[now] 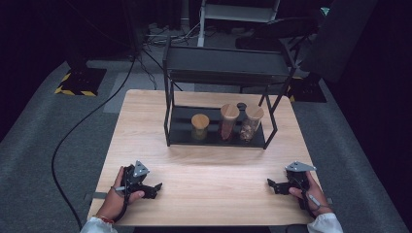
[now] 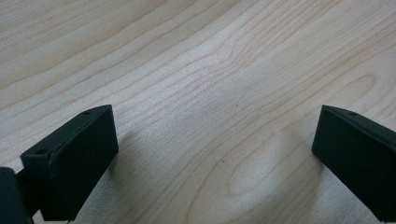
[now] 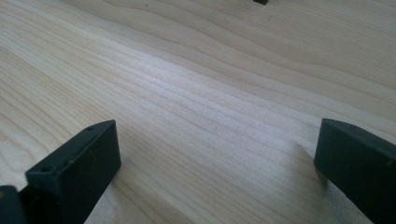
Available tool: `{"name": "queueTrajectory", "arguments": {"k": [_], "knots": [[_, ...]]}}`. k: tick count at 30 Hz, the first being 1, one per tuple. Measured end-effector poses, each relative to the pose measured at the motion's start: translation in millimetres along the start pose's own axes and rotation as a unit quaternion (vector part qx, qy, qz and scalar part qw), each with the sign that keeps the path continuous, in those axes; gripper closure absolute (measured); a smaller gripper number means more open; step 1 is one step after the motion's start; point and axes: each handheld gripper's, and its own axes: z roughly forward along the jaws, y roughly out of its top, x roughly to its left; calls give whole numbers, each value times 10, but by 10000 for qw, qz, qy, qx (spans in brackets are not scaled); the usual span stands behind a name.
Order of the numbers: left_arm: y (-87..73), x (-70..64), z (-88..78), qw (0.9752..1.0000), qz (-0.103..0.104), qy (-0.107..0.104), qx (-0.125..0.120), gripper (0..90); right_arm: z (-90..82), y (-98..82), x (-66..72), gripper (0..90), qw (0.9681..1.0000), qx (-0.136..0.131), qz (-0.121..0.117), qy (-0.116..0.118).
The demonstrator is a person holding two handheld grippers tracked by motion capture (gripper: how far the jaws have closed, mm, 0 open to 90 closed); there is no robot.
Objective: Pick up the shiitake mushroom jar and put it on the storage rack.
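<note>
Wood counter: pale grain [image 1: 204, 189], bare between the two hands; a black rack [image 1: 170, 111] stands at its far half.
Jars: three with wooden lids on the rack's bottom shelf, a short jar [image 1: 199, 126] at left, a tall jar [image 1: 229, 121] in the middle and a third jar [image 1: 251, 122] at right, the last two close together.
Left tongs: [image 1: 154, 186] low at the near left corner of the counter, jaws spread wide with only bare wood between them in the left gripper view [image 2: 215, 140]; holding nothing.
Right tongs: [image 1: 270, 184] low at the near right corner, jaws equally wide apart and empty in the right gripper view [image 3: 217, 154].
Jars relative to tongs: well apart from both, farther back and near the middle; the third jar is nearest the right tongs, the short jar nearest the left.
Step in hand: both tongs look parked, so probably a rest stance with no jar being handled.
Next move: if a jar is to be taken, it likely calls for lifting one tongs, reaching forward under the rack's top shelf, and straddling a jar below its lid without bumping its neighbour.
</note>
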Motion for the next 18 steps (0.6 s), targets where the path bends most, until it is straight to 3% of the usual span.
{"name": "queueTrajectory", "arguments": {"k": [18], "knots": [[-1,0,0,10000,0,0,-1,0,-57,-59,-30,2,10000,-7,6,5]]}}
